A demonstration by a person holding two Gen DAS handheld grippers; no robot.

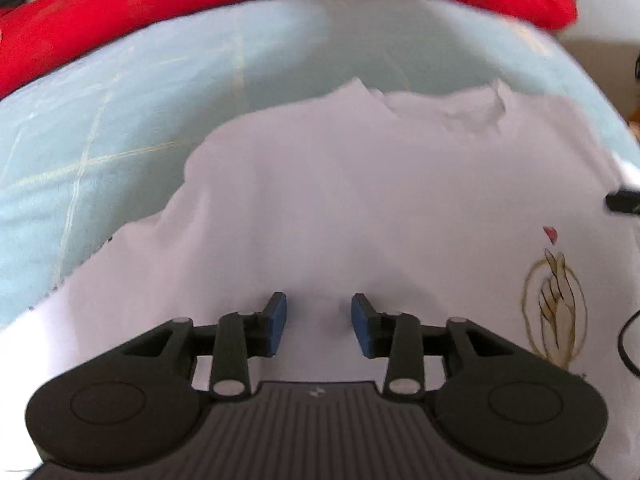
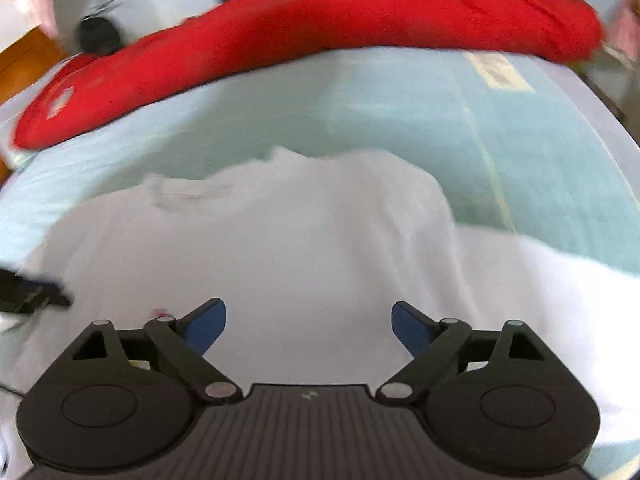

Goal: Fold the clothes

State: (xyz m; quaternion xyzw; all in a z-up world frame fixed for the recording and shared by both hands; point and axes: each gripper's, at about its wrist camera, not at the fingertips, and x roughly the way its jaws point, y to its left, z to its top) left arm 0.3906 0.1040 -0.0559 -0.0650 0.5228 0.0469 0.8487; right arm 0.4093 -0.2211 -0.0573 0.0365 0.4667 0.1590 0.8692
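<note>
Your left gripper (image 1: 319, 326) sits nearest the lens, blue pads (image 1: 278, 326) parted a little with nothing pinched between them; only the white T-shirt (image 1: 340, 208) shows in the gap below. Your right gripper (image 2: 308, 330) is spread much wider, released, also empty over the same shirt (image 2: 280, 248).

The shirt lies spread on the bed, rumpled along its far edge. In the left wrist view a gold line drawing of a hand in a ring (image 1: 556, 308), with a small red heart (image 1: 551, 234) above it, sits on the shirt toward the right. A dark tip of the other gripper (image 1: 624, 200) pokes in at the right edge.

Beyond the shirt: pale blue bedsheet (image 1: 120, 120) with thin light grid lines. Farthest back, a red garment (image 2: 320, 36) stretched across the bed. Both views motion-blurred.
</note>
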